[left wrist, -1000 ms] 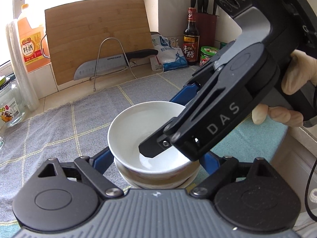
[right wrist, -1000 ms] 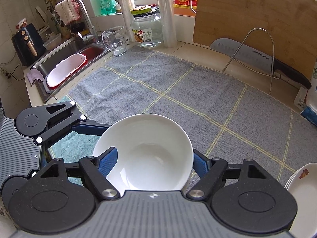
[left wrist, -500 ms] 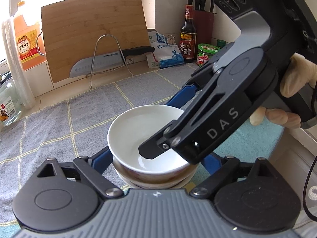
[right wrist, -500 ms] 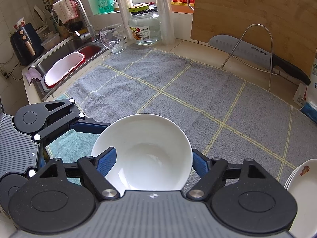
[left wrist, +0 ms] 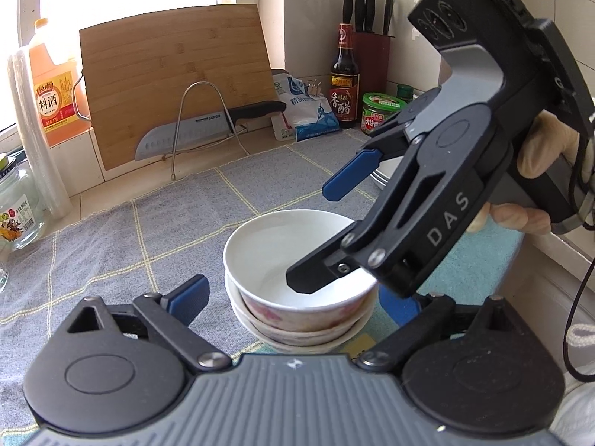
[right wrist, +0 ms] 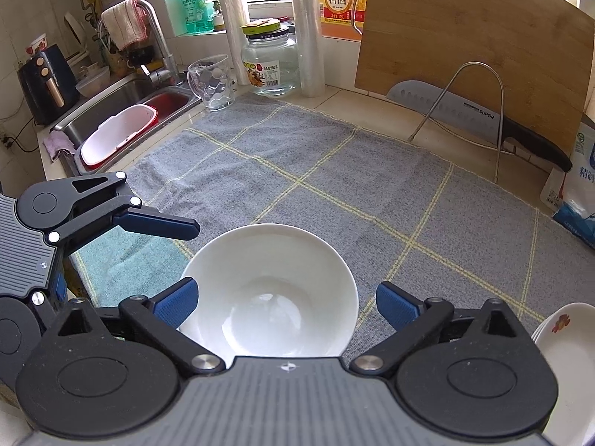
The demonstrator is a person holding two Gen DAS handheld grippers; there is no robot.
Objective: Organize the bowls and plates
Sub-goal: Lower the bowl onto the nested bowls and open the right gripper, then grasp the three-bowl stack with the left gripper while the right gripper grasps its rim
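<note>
A white bowl (left wrist: 282, 249) sits nested on top of a short stack of bowls (left wrist: 297, 330) on the grey checked cloth; the right wrist view shows the top bowl (right wrist: 271, 293) from above. My left gripper (left wrist: 293, 303) is open, its blue pads either side of the stack and clear of it. My right gripper (right wrist: 284, 301) is open too, its pads spread wider than the bowl's rim and just above it. In the left wrist view the right gripper (left wrist: 319, 238) hangs over the bowl. A stack of white plates (right wrist: 569, 356) lies at the right.
A cutting board (left wrist: 178, 78) and a knife on a wire rack (left wrist: 208, 130) stand at the back. Bottles, a jar (left wrist: 381, 111) and a bag stand in the far corner. A sink (right wrist: 119, 126), a glass mug (right wrist: 210, 81) and a glass jar (right wrist: 269, 63) are at the left.
Both grippers have opened and let go of the white bowl, which now rests on the stack. The right gripper has lifted slightly.
</note>
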